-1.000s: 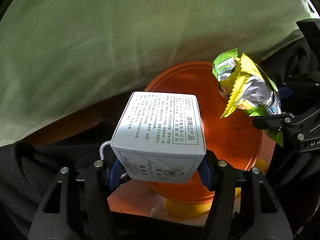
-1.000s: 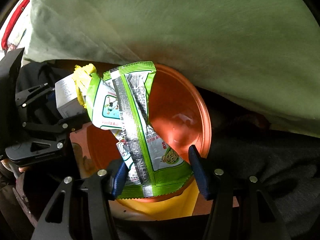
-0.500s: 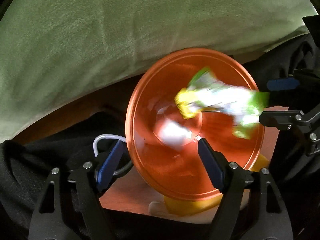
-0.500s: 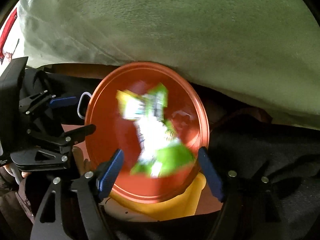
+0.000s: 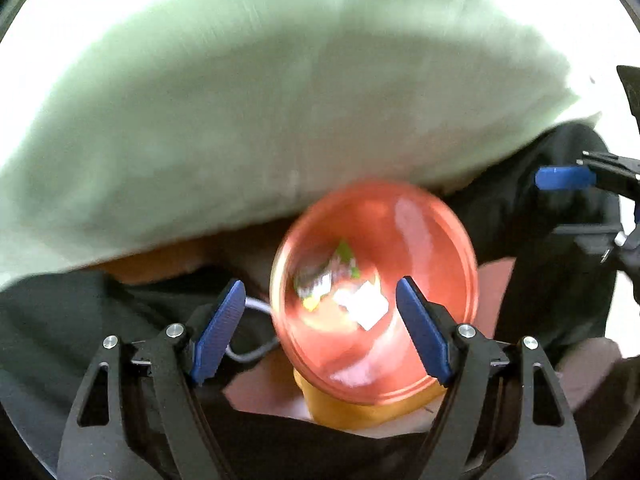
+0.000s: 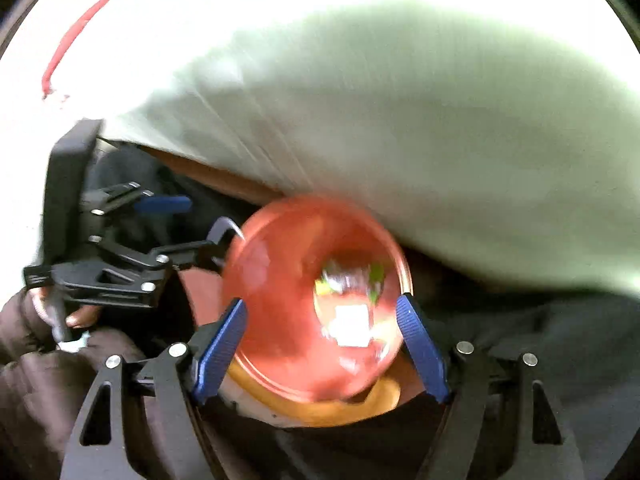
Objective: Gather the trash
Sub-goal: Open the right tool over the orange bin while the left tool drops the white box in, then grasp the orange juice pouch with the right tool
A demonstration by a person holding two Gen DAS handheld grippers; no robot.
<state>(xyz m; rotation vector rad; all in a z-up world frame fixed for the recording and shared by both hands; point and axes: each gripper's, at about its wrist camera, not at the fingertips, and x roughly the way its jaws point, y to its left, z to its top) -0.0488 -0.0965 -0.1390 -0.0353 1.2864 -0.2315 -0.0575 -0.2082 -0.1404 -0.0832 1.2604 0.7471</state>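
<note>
An orange bin [image 5: 432,240] with a yellow base stands below both grippers; it also shows in the right wrist view [image 6: 272,280]. A white box [image 5: 366,306] and a green-and-yellow snack wrapper [image 5: 340,260] lie at its bottom; both show in the right wrist view too, the box [image 6: 352,326] and the wrapper [image 6: 352,276]. My left gripper [image 5: 320,332] is open and empty above the bin. My right gripper [image 6: 322,340] is open and empty above the bin. Both views are motion-blurred.
A pale green bedspread [image 5: 280,100] fills the background above the bin. Black clothing [image 5: 60,312] lies around the bin. A white cable [image 5: 256,308] runs at the bin's left. The other gripper shows at the edge of each view [image 6: 120,264].
Both grippers opened; the box and the wrapper dropped into the orange bin. Both grippers have since pulled up and back, so the bin looks smaller.
</note>
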